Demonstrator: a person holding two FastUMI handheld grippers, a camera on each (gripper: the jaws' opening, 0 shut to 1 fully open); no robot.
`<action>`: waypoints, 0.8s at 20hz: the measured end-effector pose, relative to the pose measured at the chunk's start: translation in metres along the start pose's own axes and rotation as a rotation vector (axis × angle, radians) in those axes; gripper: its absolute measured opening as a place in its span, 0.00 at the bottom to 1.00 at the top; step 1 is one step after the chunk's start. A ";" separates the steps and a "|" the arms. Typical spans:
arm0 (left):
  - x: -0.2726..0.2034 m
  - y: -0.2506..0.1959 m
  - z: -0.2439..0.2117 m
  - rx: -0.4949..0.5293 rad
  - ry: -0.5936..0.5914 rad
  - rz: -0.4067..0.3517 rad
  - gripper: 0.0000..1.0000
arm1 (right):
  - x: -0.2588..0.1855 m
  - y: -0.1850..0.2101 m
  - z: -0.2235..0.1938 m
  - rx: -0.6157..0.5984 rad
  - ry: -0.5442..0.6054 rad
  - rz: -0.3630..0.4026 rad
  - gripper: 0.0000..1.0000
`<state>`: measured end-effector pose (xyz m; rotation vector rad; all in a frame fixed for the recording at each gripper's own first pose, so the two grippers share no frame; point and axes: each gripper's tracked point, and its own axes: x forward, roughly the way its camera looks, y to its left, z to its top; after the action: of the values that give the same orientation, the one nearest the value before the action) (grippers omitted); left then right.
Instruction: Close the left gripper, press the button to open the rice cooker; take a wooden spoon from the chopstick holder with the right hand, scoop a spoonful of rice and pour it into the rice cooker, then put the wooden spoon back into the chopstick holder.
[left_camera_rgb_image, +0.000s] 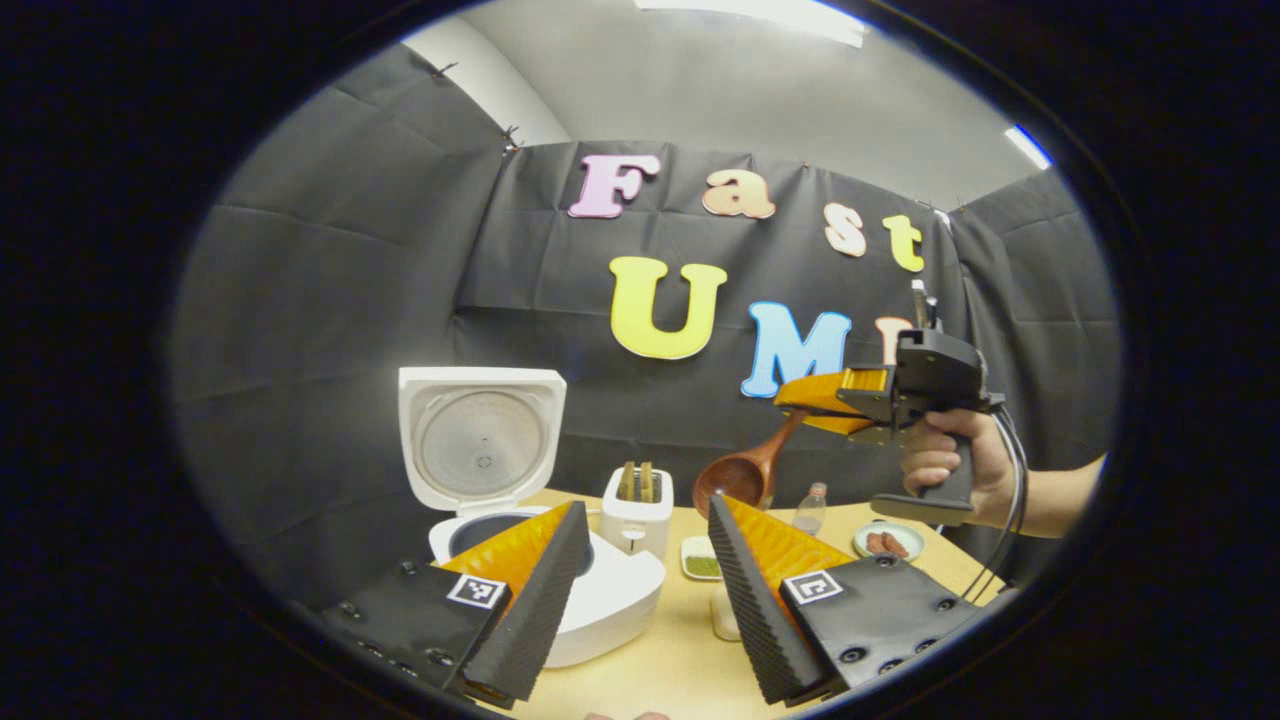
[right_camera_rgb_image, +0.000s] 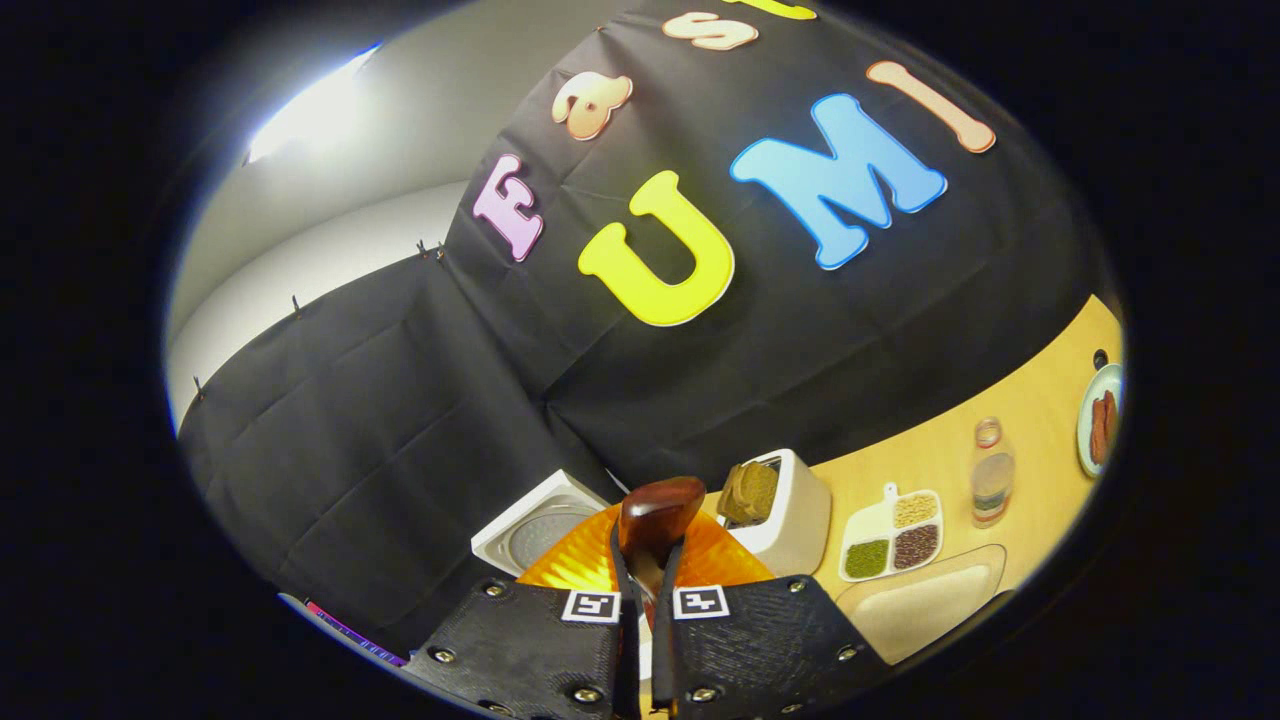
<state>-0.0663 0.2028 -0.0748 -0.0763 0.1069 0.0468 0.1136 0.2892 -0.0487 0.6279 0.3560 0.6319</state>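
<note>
I am holding my right gripper clamped on the brown wooden spoon, aloft between chopstick holder and rice. My left gripper is gaping wide near the lid-up white rice cooker. Next: lowering the bowl into rice on the worktop.

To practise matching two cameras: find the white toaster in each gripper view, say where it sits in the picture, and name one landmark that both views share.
Left gripper view: the toaster stands just below centre on the table, right of the open rice cooker, between the camera's own two fingers.
Right gripper view: the toaster sits low and right of centre, beside the wooden spoon.
Shared landmark: the small clear bottle.
</note>
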 end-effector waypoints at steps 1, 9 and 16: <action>0.005 -0.006 0.002 -0.002 0.000 -0.010 0.86 | -0.012 -0.005 0.004 0.000 -0.006 -0.010 0.05; 0.018 -0.066 0.007 0.036 -0.004 -0.091 0.86 | -0.086 -0.059 0.040 0.006 -0.072 -0.109 0.05; 0.027 -0.105 0.009 0.023 0.000 -0.111 0.83 | -0.151 -0.121 0.057 0.021 -0.115 -0.226 0.05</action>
<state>-0.0336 0.0995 -0.0614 -0.0590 0.1030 -0.0651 0.0799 0.0910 -0.0642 0.6312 0.3211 0.3753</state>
